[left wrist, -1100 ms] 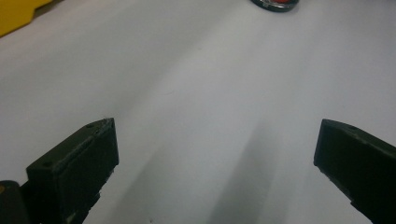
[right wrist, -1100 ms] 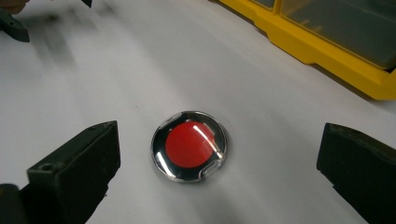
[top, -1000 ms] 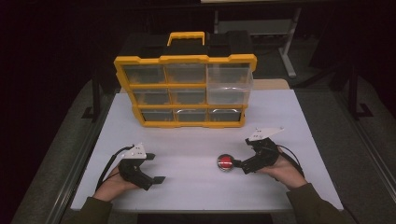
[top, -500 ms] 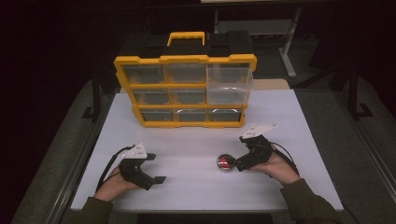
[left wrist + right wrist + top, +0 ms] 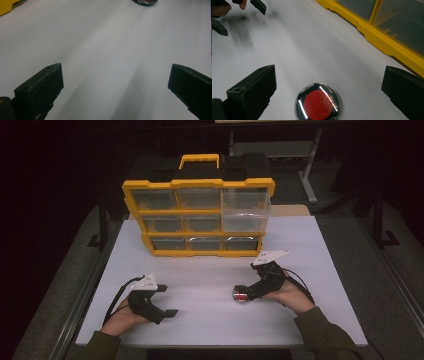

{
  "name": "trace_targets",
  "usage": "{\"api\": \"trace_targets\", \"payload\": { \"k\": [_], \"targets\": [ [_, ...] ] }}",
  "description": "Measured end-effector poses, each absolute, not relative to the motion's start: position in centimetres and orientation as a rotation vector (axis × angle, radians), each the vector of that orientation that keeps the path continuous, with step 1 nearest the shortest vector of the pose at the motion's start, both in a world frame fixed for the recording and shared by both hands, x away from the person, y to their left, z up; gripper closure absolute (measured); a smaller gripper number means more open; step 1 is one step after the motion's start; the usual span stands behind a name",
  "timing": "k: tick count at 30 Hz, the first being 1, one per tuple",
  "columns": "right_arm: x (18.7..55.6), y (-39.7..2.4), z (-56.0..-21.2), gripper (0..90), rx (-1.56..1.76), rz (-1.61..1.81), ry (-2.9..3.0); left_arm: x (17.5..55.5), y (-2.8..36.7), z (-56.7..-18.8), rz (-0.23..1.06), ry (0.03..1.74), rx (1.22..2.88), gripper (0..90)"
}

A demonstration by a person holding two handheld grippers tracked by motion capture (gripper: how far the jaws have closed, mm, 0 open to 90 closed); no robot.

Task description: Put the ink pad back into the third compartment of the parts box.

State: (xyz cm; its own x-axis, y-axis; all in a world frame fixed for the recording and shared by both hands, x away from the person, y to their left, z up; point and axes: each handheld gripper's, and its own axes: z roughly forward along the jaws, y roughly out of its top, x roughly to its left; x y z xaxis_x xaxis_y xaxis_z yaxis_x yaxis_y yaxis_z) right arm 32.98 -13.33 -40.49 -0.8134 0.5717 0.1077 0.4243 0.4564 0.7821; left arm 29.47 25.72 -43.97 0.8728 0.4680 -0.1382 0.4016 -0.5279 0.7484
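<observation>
Right gripper poised over a small round disc, jaws spread.

Near the front edge of the white surface (image 5: 215,270), the left gripper (image 5: 161,301) rests with jaws wide and empty. The right gripper (image 5: 329,92) straddles the red-centred disc (image 5: 318,102) lying flat mid-surface; to grip well, lower further, centre it, then close evenly. The yellow drawer organiser (image 5: 199,215) stands at the far edge.
</observation>
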Motion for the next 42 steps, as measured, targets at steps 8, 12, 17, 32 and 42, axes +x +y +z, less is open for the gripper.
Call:
{"api": "trace_targets", "payload": {
  "k": [8, 12, 17, 32, 42],
  "targets": [
    [33.4, -12.7, -40.4, 0.0, 0.856, 1.282, 2.539, 29.5, 25.7, -44.0, 0.097, 0.626, 2.189, 0.0],
    [33.7, -12.2, -40.2, 0.0, 0.849, 1.291, 2.539, 29.5, 25.7, -43.9, 0.099, 0.623, 2.186, 0.0],
    [34.1, -11.7, -40.2, 0.0, 0.853, 1.288, 2.541, 29.6, 25.8, -43.9, 0.096, 0.627, 2.179, 0.0],
    [35.3, -9.4, -40.3, 0.0, 0.811, 1.288, 2.563, 29.5, 25.8, -43.7, 0.096, 0.627, 2.179, 0.0],
    [35.4, -8.4, -40.3, 0.0, 0.781, 1.257, 2.591, 29.6, 25.9, -43.8, 0.094, 0.625, 2.181, 0.0]
  ]
}}
